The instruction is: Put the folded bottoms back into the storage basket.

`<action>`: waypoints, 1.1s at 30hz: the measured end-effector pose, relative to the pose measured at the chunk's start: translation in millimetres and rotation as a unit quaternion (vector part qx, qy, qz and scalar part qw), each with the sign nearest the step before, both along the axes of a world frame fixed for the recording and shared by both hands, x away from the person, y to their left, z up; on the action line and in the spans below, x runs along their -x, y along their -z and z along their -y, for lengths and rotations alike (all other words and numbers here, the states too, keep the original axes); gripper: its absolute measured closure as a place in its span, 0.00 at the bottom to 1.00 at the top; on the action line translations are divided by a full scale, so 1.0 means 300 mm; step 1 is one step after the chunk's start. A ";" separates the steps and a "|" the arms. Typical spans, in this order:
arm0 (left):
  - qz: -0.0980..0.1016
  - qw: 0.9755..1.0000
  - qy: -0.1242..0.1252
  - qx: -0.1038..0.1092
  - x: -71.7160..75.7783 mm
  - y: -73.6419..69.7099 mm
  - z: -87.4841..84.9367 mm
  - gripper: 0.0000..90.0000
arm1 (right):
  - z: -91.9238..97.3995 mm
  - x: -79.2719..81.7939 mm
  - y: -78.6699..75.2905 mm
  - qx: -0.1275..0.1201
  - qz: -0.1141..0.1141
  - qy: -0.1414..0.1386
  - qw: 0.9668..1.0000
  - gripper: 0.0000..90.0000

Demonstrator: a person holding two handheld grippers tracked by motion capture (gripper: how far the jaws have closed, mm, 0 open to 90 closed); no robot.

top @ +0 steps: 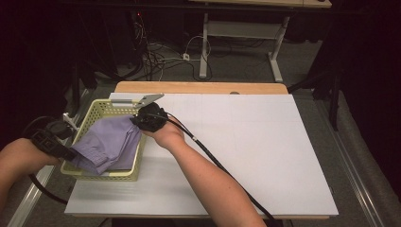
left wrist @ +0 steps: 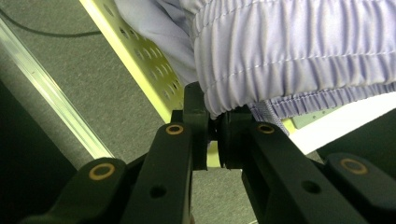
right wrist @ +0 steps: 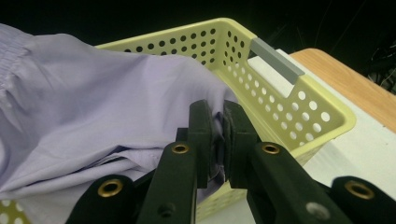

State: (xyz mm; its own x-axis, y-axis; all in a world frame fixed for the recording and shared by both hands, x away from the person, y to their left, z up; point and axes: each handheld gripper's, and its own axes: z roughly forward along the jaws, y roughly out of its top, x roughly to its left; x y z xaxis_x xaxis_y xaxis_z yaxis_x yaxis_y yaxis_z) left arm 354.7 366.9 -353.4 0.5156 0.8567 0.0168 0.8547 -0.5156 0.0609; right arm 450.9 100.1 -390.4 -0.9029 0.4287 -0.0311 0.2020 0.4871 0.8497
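Note:
A lavender cloth garment (top: 109, 142) with a gathered elastic band lies in a pale yellow perforated basket (top: 102, 108) at the table's left edge. My left gripper (top: 66, 153) is at the basket's near left corner, its jaws shut on the elastic band (left wrist: 280, 51) of the garment (left wrist: 219, 122). My right gripper (top: 142, 120) reaches over the basket's right rim, shut on a fold of the same cloth (right wrist: 216, 126). The garment (right wrist: 93, 107) rises out of the basket (right wrist: 285, 100) between the two grips.
The basket stands on a white board (top: 236, 142) over a wooden table (top: 198, 87). Cables (top: 222, 170) trail from both grippers. Beyond the table are a desk frame (top: 241, 33) and floor wires. A metal rail (left wrist: 51, 98) runs along the floor at left.

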 end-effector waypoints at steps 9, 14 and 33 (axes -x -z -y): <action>0.006 1.000 -0.019 0.023 -0.031 0.072 0.010 0.91 | -0.031 -0.072 0.046 0.008 -0.017 0.015 1.000 0.94; 0.005 1.000 -0.012 0.023 -0.047 0.080 0.029 0.90 | -0.044 -0.106 0.052 0.006 -0.017 0.018 1.000 0.94; 0.007 0.999 -0.038 0.015 -0.012 0.048 0.083 0.31 | -0.024 -0.161 0.053 -0.006 -0.022 0.025 0.999 0.45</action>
State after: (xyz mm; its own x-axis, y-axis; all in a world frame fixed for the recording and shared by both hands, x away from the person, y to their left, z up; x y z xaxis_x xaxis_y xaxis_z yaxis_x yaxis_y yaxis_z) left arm 358.2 341.9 -367.9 0.4485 0.8938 -0.0029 0.8904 -0.4465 0.0880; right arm 499.1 107.2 -406.3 -0.8803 0.4742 0.0131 0.2634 0.4655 0.8449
